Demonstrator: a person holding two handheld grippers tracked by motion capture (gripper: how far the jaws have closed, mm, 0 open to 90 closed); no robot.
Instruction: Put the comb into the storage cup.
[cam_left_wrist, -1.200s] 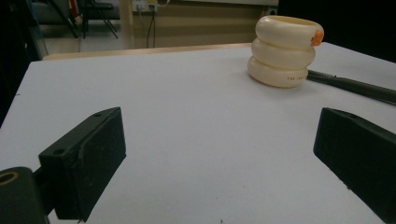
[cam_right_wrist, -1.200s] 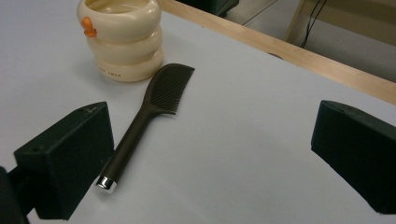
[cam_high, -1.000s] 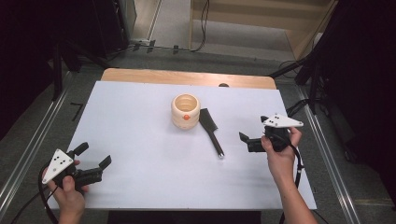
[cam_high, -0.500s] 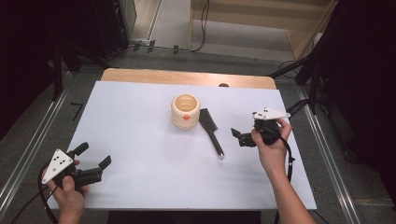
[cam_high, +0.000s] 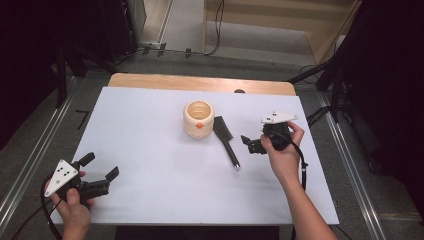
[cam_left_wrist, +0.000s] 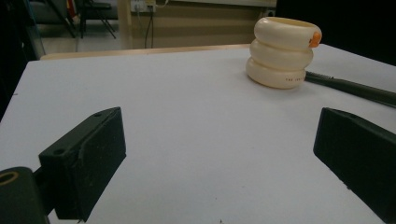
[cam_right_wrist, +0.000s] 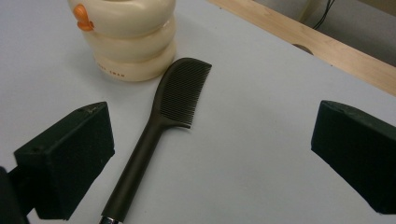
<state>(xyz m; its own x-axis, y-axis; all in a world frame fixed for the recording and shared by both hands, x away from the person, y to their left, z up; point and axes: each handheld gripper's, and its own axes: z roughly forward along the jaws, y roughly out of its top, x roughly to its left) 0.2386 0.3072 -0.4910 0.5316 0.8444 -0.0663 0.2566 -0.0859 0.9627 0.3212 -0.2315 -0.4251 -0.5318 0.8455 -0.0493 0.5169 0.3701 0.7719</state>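
You've got a white table (cam_high: 150, 125) with a strip of bare wood (cam_high: 200, 83) running along its far edge. Two things sit on it, both toward the far side and a bit right of the middle. There's a cream ribbed holder (cam_high: 198, 119), standing upright with an orange dot on its side. Just beside it on the right lies a black comb (cam_high: 226, 140), flat on the top, teeth end next to the holder and handle pointing toward the near edge.

We see a white table (cam_high: 150, 130) with a wooden far edge, grey floor (cam_high: 180, 30) beyond, trailing cables (cam_high: 218, 25), light wooden furniture (cam_high: 280, 20), dark surroundings at both sides.
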